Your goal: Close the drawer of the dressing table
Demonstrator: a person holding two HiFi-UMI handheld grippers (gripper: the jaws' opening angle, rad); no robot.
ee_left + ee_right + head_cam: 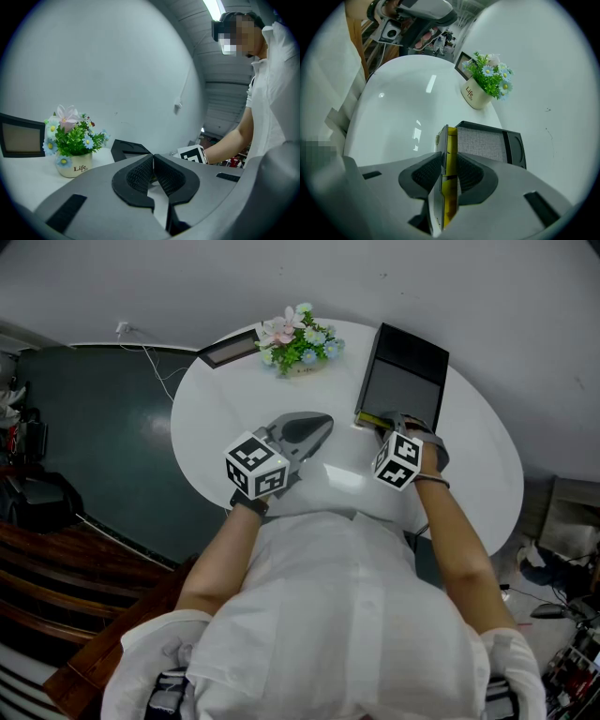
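Observation:
A black dressing box [405,379] stands on the round white table [211,427], its drawer [372,418] pulled slightly out and showing a yellow inside. My right gripper [392,424] points steeply down over the drawer's front edge. In the right gripper view the thin drawer front [443,136] stands between the jaws of the right gripper [449,159], with a yellow gap showing beside one pad, so the jaws are open around it. My left gripper [322,425] rests level over the table left of the box; in its own view the left gripper [153,157] is shut on nothing.
A small pot of flowers [300,343] and a picture frame [230,350] stand at the table's far side, close to the grey wall. Dark floor and wooden furniture lie to the left. Clutter sits on the floor at the right.

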